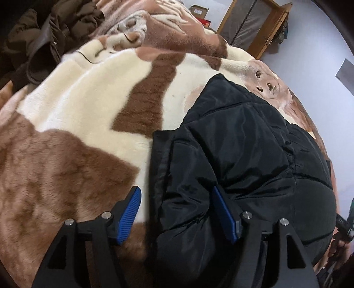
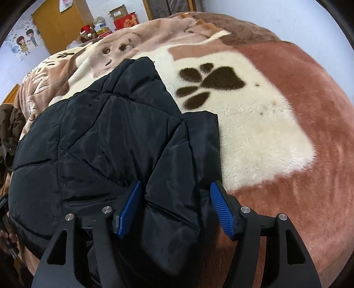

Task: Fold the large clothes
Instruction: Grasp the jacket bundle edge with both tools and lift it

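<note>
- Black quilted jacket [image 1: 243,141] lies flat on a plush blanket [image 1: 88,106] that covers the bed, in a folded, roughly oblong bundle.
- Long axis: runs from the near edge of the bed, under both grippers, away toward the far side. In the left wrist view the far end narrows to a rounded tip just beside a printed animal face on the blanket.
- In the right wrist view the same jacket [image 2: 106,137] fills the left half of the picture; a dark paw print [image 2: 210,84] on a cream patch of the blanket [image 2: 309,115] lies just beside its right edge.
- Left gripper [image 1: 176,197]: jaws apart. The jacket's left hem lies between the blue pads; neither pad is seen pressing on it.
- Right gripper [image 2: 176,192]: jaws apart. A fold of the jacket's near right corner lies between the pads, unclamped.
- Brown padded coat [image 1: 55,28] lies crumpled at the far left of the bed, well apart from the jacket.
- Writing: a red box [image 2: 126,21] beyond the bed bears a large gold Chinese character. Letters woven into the blanket at upper left are too distorted to read.
- Cartoon sticker [image 2: 25,43] of two figures is on the wall beside a wooden door [image 2: 59,24].
</note>
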Demonstrator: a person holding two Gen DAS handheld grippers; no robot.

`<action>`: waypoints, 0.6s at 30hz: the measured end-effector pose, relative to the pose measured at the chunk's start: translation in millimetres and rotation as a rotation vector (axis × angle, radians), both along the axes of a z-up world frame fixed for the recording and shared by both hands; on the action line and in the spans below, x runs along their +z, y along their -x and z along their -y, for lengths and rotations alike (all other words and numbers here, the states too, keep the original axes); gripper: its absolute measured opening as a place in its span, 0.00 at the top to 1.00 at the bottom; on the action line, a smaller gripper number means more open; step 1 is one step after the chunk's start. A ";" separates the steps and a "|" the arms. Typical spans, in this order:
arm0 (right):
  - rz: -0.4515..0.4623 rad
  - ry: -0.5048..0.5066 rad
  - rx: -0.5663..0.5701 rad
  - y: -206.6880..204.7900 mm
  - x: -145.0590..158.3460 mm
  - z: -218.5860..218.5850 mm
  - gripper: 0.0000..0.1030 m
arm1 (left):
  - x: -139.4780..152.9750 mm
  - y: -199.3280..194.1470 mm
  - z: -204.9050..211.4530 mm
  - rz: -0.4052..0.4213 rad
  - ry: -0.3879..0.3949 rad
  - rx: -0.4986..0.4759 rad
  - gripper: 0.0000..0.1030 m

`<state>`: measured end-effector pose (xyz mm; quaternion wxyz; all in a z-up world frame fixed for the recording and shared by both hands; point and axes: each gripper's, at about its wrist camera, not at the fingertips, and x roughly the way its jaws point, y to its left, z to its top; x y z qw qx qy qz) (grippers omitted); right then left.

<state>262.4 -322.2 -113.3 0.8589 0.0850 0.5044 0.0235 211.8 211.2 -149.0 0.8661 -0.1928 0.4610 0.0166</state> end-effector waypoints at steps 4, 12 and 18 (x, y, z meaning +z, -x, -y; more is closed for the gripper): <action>-0.028 -0.066 -0.017 -1.6 -1.8 8.5 0.38 | -0.1 -9.4 2.6 -0.009 0.006 -0.024 0.32; -0.058 -0.190 0.008 -10.9 -15.4 22.7 0.31 | -16.7 -13.1 -11.5 -0.018 0.132 -0.030 0.26; -0.060 -0.290 0.005 -12.0 -7.7 33.1 0.29 | 0.1 -14.4 -9.5 0.013 0.137 -0.049 0.29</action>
